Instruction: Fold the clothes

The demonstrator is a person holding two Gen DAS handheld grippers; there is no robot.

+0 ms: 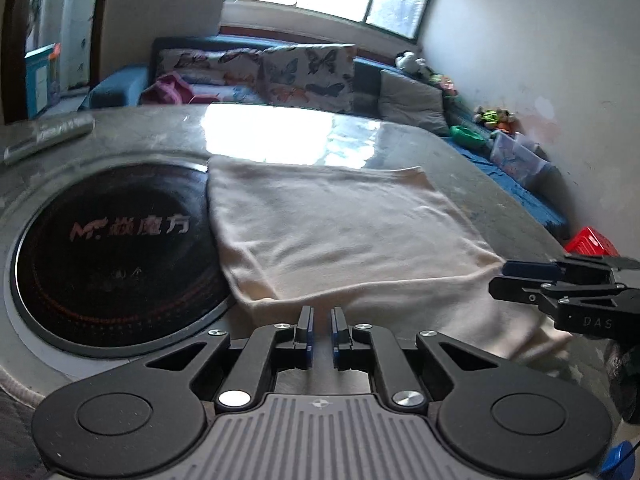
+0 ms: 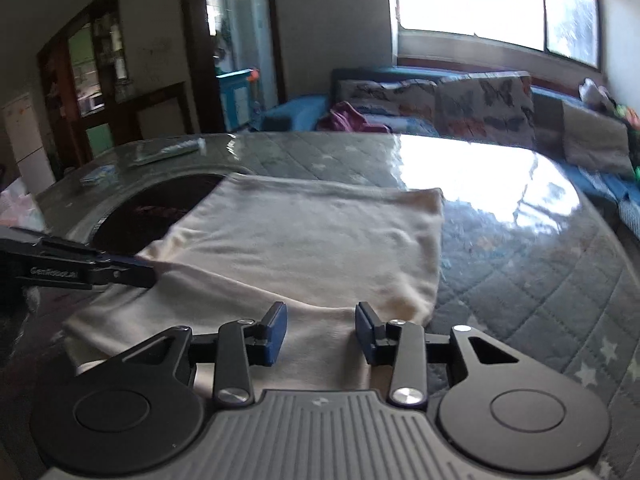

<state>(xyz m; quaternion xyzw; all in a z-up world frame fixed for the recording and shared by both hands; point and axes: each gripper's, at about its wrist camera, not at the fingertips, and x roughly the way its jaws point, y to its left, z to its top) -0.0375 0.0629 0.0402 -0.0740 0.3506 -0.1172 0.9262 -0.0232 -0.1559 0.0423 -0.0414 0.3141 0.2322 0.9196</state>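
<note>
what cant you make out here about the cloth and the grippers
- Cream garment: near hem hidden behind left gripper in left wrist view; garment type unclear.
- Left gripper's grip: pads nearly together, cloth between them unconfirmed.
- Right gripper: open; contact with cloth unclear.

Ahead of my grippers: bright window (image 2: pixel 496 4), glare on glossy table (image 2: pixel 520 240). Blue sofa (image 1: pixel 120 86) beneath it, butterfly cushions (image 1: pixel 308 76). Pale wall (image 1: pixel 540 40) on right; dark wooden doorway (image 2: pixel 200 48) on left. Round black cooktop (image 1: pixel 116 256) inset in table.
</note>
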